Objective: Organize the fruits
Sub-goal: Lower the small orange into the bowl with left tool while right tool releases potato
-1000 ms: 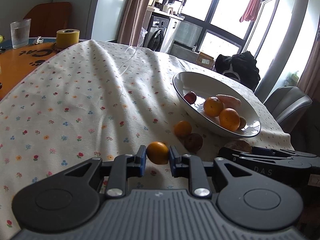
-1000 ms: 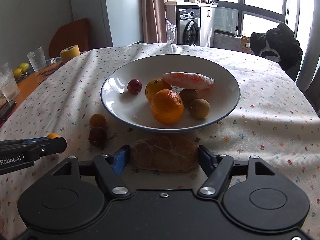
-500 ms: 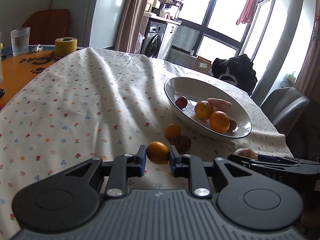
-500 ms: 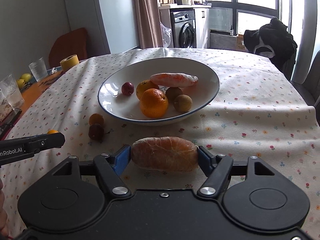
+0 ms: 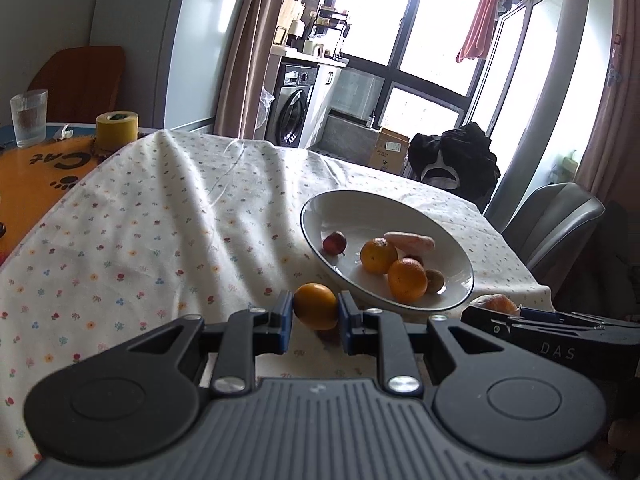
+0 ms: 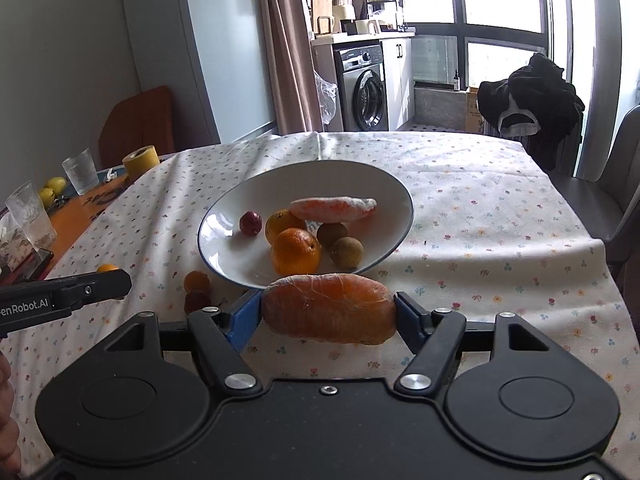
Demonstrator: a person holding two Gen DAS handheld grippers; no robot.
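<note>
My left gripper [image 5: 314, 314] is shut on a small orange [image 5: 315, 306], held above the floral tablecloth just left of the white bowl [image 5: 320, 204]. My right gripper [image 6: 328, 312] is shut on a long orange-brown fruit [image 6: 330, 307], lifted above the cloth in front of the white bowl [image 6: 224, 210]. The bowl holds two oranges [image 6: 296, 251], a small red fruit [image 6: 251, 223], two brown round fruits [image 6: 346, 252] and a pink-orange oblong fruit [image 6: 333, 209]. On the cloth left of the bowl lie a small orange [image 6: 196, 281] and a dark red fruit [image 6: 196, 301].
Left of the cloth, on the orange table, stand a yellow tape roll [image 5: 117, 130], drinking glasses [image 6: 80, 170] and yellow fruits [image 6: 54, 185]. A grey chair [image 5: 554, 224] sits at the right edge; dark clothes [image 6: 528, 96] hang on a chair beyond the table.
Both grippers have risen off the cloth with their fruits. The right one lifted the long fruit from the table, and both views have tilted up toward the bowl.
</note>
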